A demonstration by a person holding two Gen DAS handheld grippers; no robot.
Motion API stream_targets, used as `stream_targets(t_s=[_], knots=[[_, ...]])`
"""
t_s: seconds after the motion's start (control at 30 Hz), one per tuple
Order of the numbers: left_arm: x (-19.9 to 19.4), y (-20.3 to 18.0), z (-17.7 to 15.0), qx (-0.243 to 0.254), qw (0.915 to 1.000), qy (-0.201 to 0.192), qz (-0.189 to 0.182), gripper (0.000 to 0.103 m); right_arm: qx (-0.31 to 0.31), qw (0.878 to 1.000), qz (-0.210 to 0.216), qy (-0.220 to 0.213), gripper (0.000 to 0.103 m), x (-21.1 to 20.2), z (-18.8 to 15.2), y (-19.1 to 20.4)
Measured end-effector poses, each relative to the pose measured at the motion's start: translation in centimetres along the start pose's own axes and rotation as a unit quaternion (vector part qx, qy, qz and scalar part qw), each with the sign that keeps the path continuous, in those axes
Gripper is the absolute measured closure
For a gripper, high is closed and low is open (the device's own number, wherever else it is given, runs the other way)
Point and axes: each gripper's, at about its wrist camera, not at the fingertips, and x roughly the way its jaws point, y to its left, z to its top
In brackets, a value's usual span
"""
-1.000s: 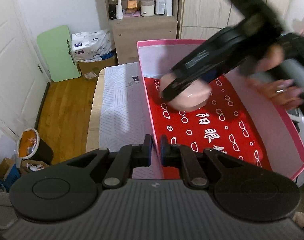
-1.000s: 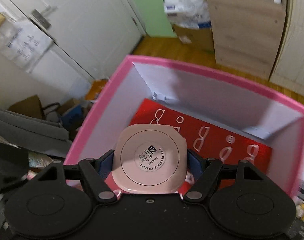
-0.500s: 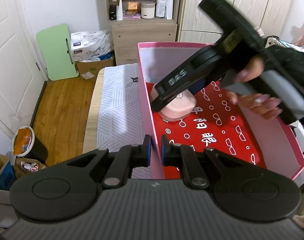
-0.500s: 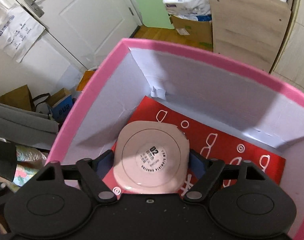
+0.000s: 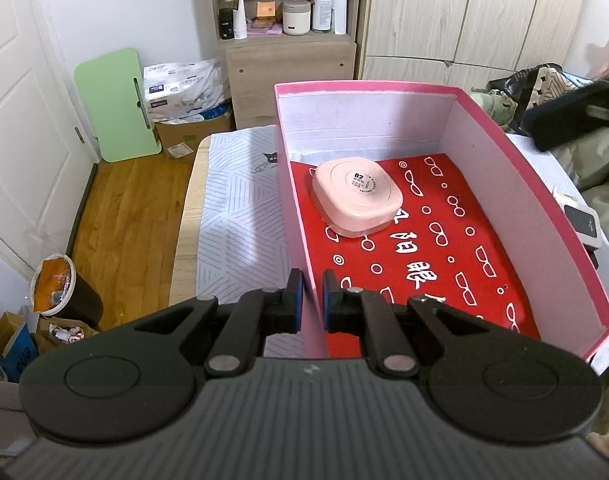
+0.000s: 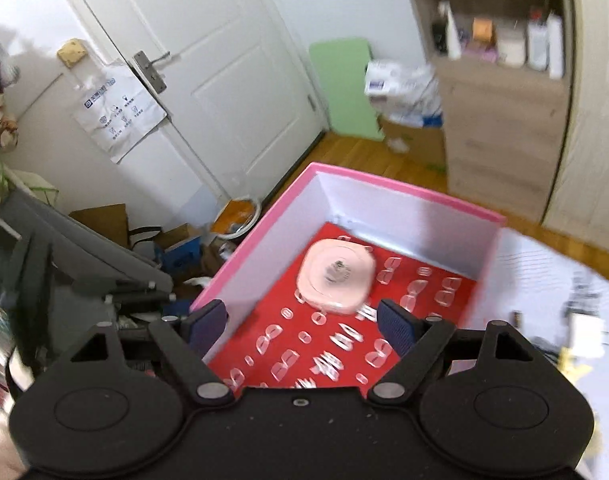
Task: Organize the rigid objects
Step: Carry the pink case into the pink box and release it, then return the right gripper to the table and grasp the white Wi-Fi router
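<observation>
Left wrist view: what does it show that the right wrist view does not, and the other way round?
Only the left wrist view shows the left gripper shut on the near wall of the pink box, and the readable "02" label on the pink case.

Only the right wrist view shows the right gripper, open and empty above the box, and the door handle.

Both show the pink case lying on the box's red liner, the green board and the wooden shelf.

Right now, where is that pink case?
The pink case lies inside the pink box, on its red liner, near the far-left corner.
</observation>
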Motion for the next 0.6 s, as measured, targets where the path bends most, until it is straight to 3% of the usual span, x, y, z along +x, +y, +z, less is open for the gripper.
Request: stream_targets(t_s=[0.1,0.2,0.33,0.6], knots=[[-0.1,0.0,0.0,0.002,1.0000,0.000,0.001,0.095,-0.021,0.998,-0.037,-0.052,0.017,-3.1,-2.2,-0.1],[-0.1,0.0,0.0,0.001,1.0000,0.000,0.001,0.095,-0.058,0.990,-0.097,-0.079,0.017,-4.8,-4.6,0.2],[-0.1,-0.3,-0.1,0.003,1.0000,-0.001,0.005,0.095,-0.057,0.986,-0.131,-0.080,0.017,-6.3,-7.0,-1.3],[-0.2,-0.4,-0.1,0.000,0.9999,0.003,0.013,0.095,-0.054,0.984,-0.157,-0.070,0.017,-6.9,-11.6,-5.3]])
